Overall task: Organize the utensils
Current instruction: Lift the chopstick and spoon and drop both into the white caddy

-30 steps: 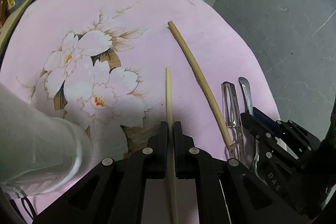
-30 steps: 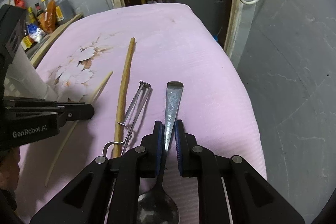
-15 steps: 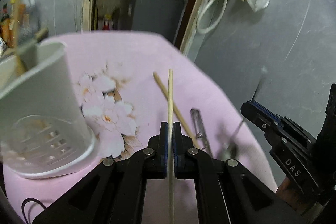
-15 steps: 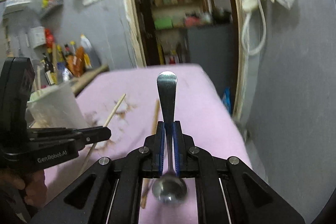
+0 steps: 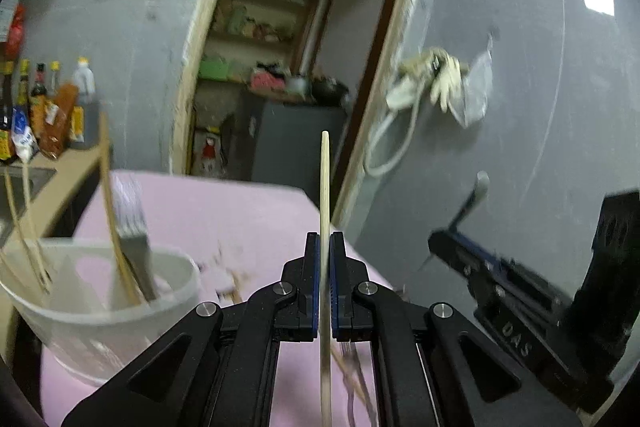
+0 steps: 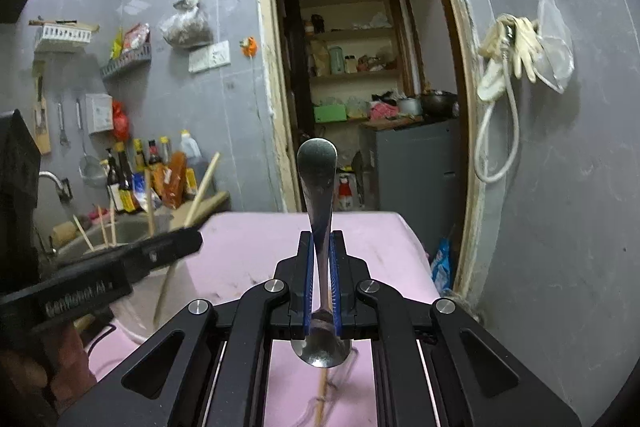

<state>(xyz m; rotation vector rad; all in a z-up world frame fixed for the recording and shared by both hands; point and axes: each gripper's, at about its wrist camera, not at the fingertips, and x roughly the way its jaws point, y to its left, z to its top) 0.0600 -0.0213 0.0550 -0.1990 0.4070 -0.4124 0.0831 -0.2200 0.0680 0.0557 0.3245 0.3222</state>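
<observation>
Two utensils now being carried off the table at once, where a second ago both were lying on its pink floral cloth. Nearest, in the left wrist view, left gripper [image 5: 325, 247] fingers clamping together on a slim wooden chopstick [image 5: 324, 187], its tip now pointing up toward the far doorway rather than across the cloth. Likewise in the right wrist view, right gripper [image 6: 321, 247] fingers pinching the handle of a steel spoon [image 6: 318, 183], bowl hanging nearest the camera, handle end rising ahead. Still lying on the cloth below, blurred: another wooden stick [image 6: 323, 383] and a thin wire tool, not yet collected. Further out on the left, standing on the table [image 5: 248, 211]: a translucent white holder [image 5: 100, 315], already bearing several sticks and a flat tool. Judging from this, both pickups done, and heading next for the holder. Beyond, grey wall and an open pantry doorway.
</observation>
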